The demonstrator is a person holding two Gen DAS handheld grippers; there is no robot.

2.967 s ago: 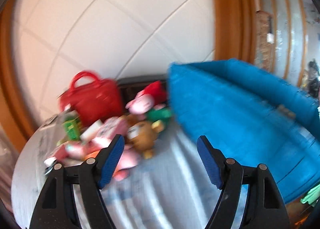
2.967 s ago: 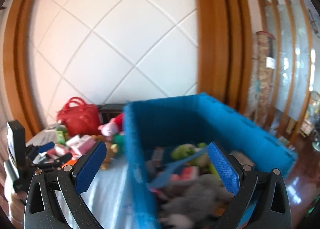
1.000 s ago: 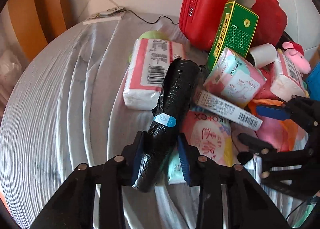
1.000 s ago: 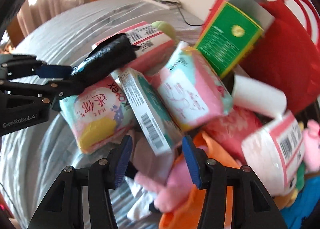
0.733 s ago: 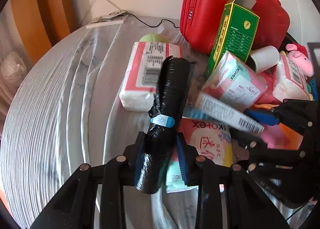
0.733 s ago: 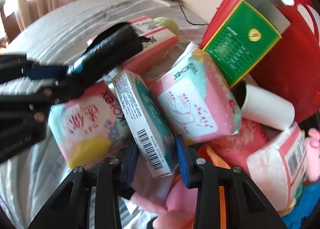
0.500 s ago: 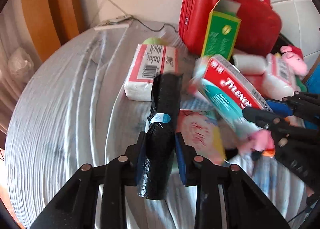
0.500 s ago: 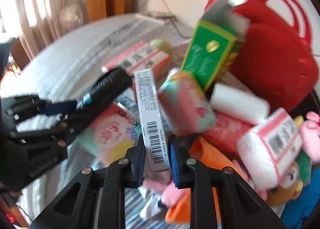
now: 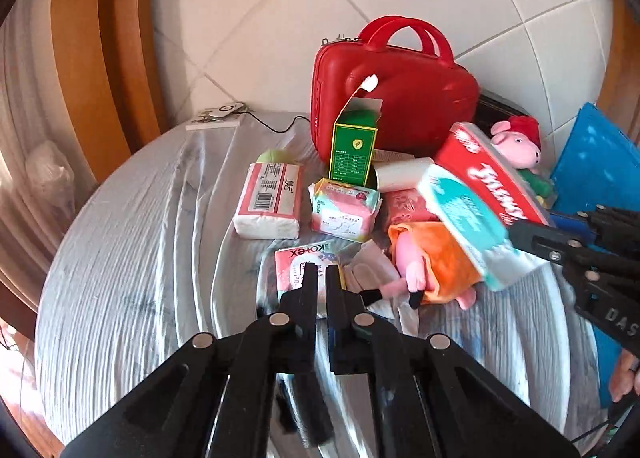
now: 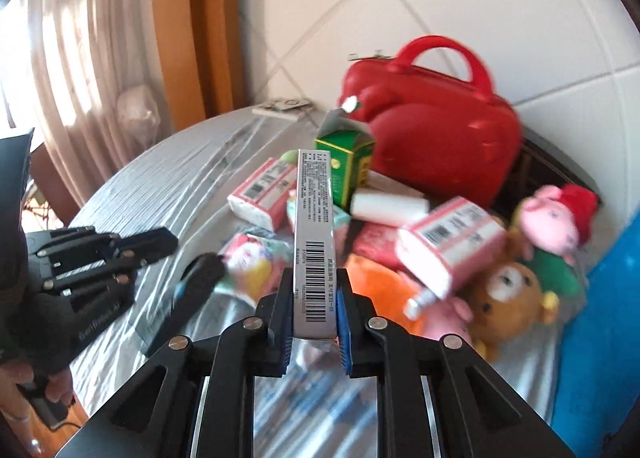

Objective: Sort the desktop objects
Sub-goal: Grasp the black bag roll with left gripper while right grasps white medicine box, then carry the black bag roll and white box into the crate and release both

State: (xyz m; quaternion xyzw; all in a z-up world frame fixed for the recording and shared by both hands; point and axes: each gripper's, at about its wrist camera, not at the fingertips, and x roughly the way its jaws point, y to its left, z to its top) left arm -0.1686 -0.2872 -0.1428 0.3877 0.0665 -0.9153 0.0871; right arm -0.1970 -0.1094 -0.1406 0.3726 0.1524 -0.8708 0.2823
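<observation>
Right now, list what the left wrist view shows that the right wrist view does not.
Only the left wrist view shows the red printed face of the medicine box. Only the right wrist view shows that box's barcode side clamped in the right gripper, a brown bear plush and a second tissue pack. Both show the red case, the green carton and the pink pig plush.

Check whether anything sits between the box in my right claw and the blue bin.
Nothing at claw height, it seems. The box in the right claw is lifted, the blue bin to its right. Lower between them lie a tissue pack, a brown bear and a pig plush; carry it over them.
</observation>
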